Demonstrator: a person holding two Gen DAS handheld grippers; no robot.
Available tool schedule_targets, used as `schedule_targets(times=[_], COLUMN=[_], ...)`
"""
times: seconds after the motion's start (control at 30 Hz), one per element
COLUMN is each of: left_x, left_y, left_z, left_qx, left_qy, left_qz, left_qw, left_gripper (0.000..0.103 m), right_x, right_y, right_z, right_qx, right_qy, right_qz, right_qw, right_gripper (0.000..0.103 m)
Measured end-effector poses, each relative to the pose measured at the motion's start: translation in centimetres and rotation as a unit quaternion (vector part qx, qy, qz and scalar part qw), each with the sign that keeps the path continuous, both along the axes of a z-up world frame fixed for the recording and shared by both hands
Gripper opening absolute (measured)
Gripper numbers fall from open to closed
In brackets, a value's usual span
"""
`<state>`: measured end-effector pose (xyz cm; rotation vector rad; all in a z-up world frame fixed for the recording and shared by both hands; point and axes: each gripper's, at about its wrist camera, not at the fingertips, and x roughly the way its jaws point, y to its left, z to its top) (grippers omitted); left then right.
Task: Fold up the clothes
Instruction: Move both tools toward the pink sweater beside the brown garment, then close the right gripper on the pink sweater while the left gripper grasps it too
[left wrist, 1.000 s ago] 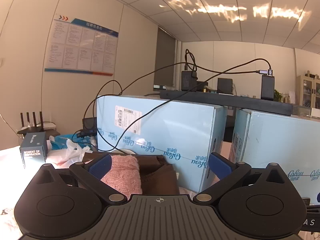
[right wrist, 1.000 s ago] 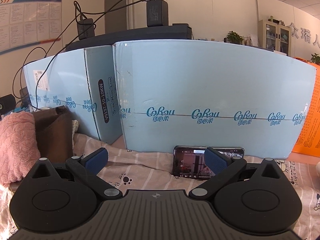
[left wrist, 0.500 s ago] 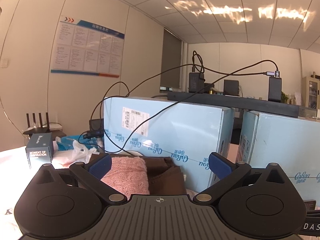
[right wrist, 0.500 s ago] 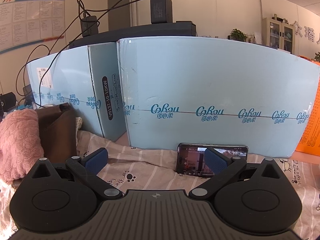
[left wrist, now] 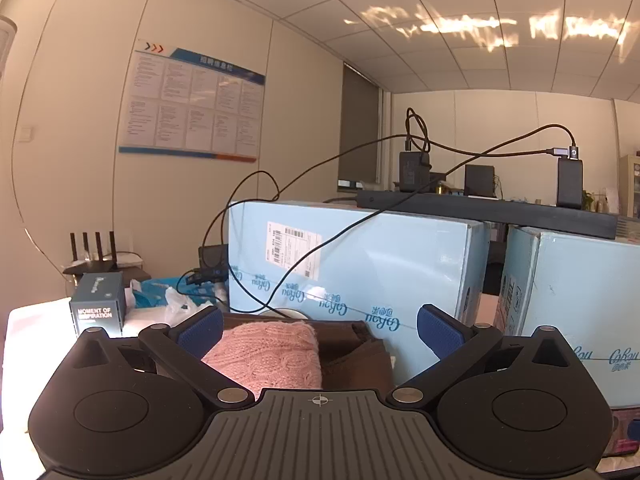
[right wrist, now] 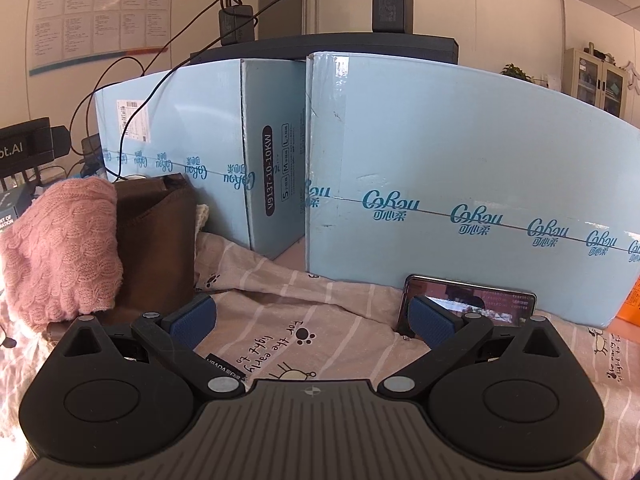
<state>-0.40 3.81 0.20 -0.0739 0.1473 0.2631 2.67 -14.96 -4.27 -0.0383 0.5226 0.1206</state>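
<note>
Left gripper (left wrist: 318, 330): jaws spread wide, nothing held. Right gripper (right wrist: 312, 320): jaws likewise spread, empty, raised over striped pink printed cloth (right wrist: 280, 316). Pink knit sweater (right wrist: 60, 248) at 9 o'clock in right view, folded, lying against brown garment (right wrist: 156, 240). Phone (right wrist: 480, 304) at 3 o'clock, propped against light-blue cartons (right wrist: 460, 168).

left wrist view looks forward and tilted upward over its hand-held gripper (left wrist: 318, 330), taking in much ceiling. right wrist view sits lower, close above the patterned sheet (right wrist: 320, 320). both share the pale blue boxes (left wrist: 360, 264) (right wrist: 460, 184), pink knit (left wrist: 268, 356) (right wrist: 60, 248) and wall notice board (left wrist: 192, 108) (right wrist: 96, 12).
</note>
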Motion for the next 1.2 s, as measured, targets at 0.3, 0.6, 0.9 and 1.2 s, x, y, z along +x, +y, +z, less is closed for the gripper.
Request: schedule_targets(times=[0.3,0.6,0.9,1.2], left_x=[-0.2,-0.6,0.7,1.3], left_y=[2.4,6.1,10.1,16.1], left_z=[0.0,-0.4,-0.8,-2.0], left_qx=[0.007,-0.017,-0.006,-0.043], left_qy=[-0.016,-0.040,-0.029,-0.043], left_qz=[0.050,0.093,0.101,0.061], left_qw=[0.9986,0.9948,0.9945,0.9963], left_gripper=[0.103,0.103,0.103,0.103], right_x=[0.1,0.6,0.4,1.4], right_y=[0.8,2.0,5.4,9.8], right_z=[-0.5,-1.6,-1.3,-0.9], right_qx=[0.013,0.049,0.049,0.036], right_qy=[0.004,0.013,-0.006,-0.059], right_qz=[0.026,0.040,0.077,0.127], right_qw=[1.000,0.998,0.996,0.990], right_gripper=[0.103,0.103,0.103,0.103])
